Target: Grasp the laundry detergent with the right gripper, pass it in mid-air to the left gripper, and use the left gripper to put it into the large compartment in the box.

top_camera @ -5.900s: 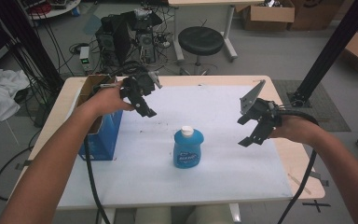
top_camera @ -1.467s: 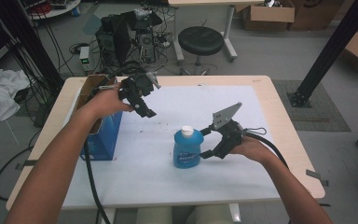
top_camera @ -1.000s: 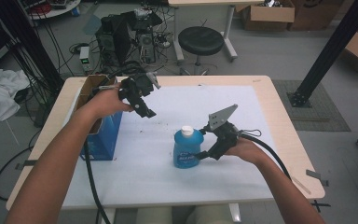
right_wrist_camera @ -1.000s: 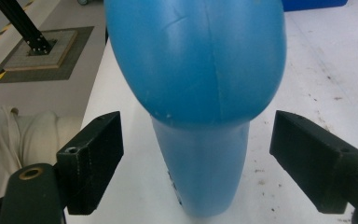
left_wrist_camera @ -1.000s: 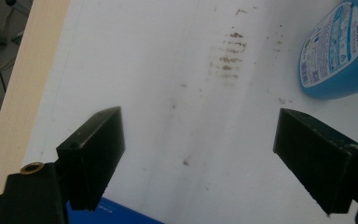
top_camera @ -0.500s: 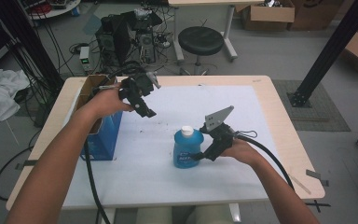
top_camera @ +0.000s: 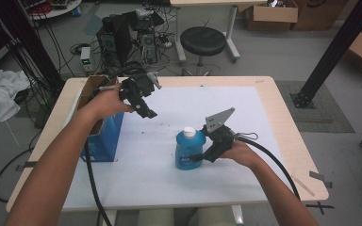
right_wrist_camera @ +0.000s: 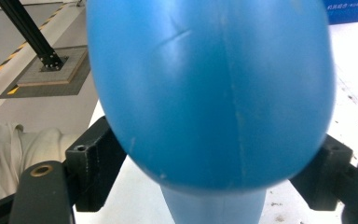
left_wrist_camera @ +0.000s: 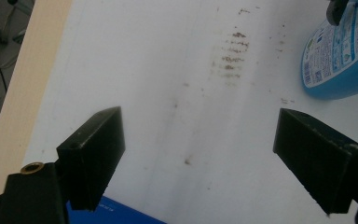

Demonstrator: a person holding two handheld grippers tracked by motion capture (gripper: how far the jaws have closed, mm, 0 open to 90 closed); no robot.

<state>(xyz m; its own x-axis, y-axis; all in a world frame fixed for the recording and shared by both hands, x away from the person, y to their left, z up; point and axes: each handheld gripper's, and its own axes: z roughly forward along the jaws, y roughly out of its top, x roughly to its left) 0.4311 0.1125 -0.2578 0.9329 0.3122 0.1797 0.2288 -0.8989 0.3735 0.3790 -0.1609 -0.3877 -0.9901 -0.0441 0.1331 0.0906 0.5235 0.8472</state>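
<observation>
Closing on the blue bottle is the step in hand. Your right hand-held gripper sits at the bottle's lower body, coming in from the side, and its jaws have just been closing with the bottle between them. In the right gripper view the blue bottle bulges wide between the two black jaws, which sit tight at its flanks; I read that as pads on plastic, grasping but likely not fully clamped yet.

Bottle position: upright with its white cap on, near the middle of the white-covered surface, toward your side. The blue box stands well apart at the surface's left edge.

Your left hand-held gripper hangs above the surface just beside that box, released, jaws wide with nothing between them. The left gripper view confirms it: bare white sheet between the jaws, with the bottle off in the top right corner.

Next move, my read:
- Finish the squeeze until the bottle stops giving. The body is rounded and smooth, so a light grip could let it slip or rotate.
- You're gripping low, so the top may tip on lift. Lift straight up and slowly.
- Keep the cable off the bottle.
- Left stays clear unless you need it on the cap.
</observation>
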